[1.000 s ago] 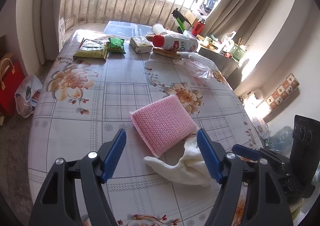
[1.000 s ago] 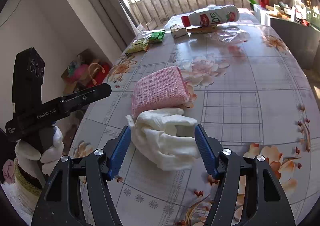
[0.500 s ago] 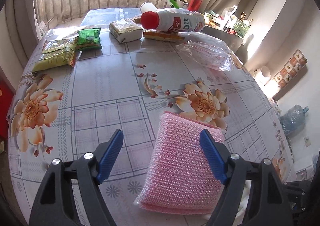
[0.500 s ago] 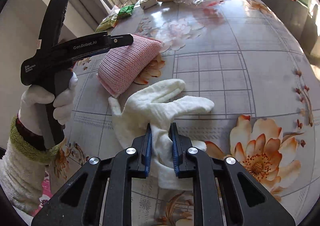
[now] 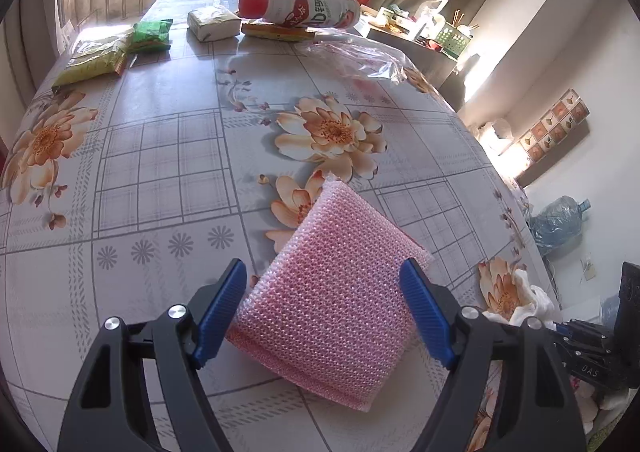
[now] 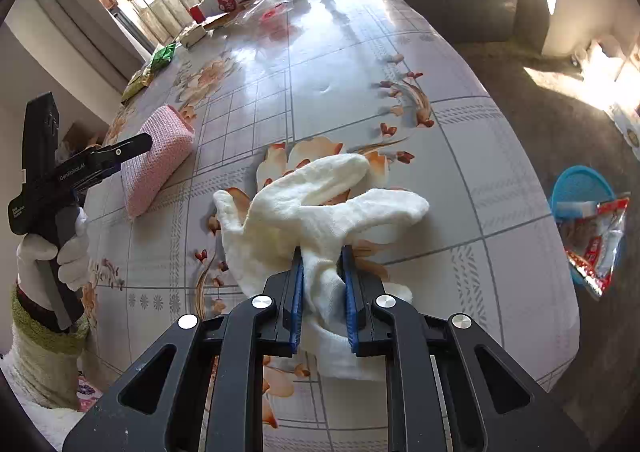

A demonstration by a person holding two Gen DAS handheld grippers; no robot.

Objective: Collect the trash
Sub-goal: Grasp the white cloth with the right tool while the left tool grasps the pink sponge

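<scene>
My right gripper (image 6: 323, 264) is shut on a white glove (image 6: 320, 204) that lies crumpled on the flowered table near its front edge; the glove also shows in the left wrist view (image 5: 532, 302). My left gripper (image 5: 324, 292) is open, its blue fingers on either side of a pink scrubbing sponge (image 5: 332, 292) that lies flat on the table. The sponge also shows in the right wrist view (image 6: 154, 156), with the left gripper (image 6: 132, 146) over it.
At the table's far end lie a white bottle with a red cap (image 5: 300, 6), a clear plastic bag (image 5: 360, 56), a tissue pack (image 5: 214, 24), and green and yellow snack packets (image 5: 152, 36). A blue bin holding a red wrapper (image 6: 588, 220) stands on the floor to the right.
My right gripper has closed on the white glove and pulled it right, away from the sponge. My left gripper has moved forward until its open fingers straddle the pink sponge.
</scene>
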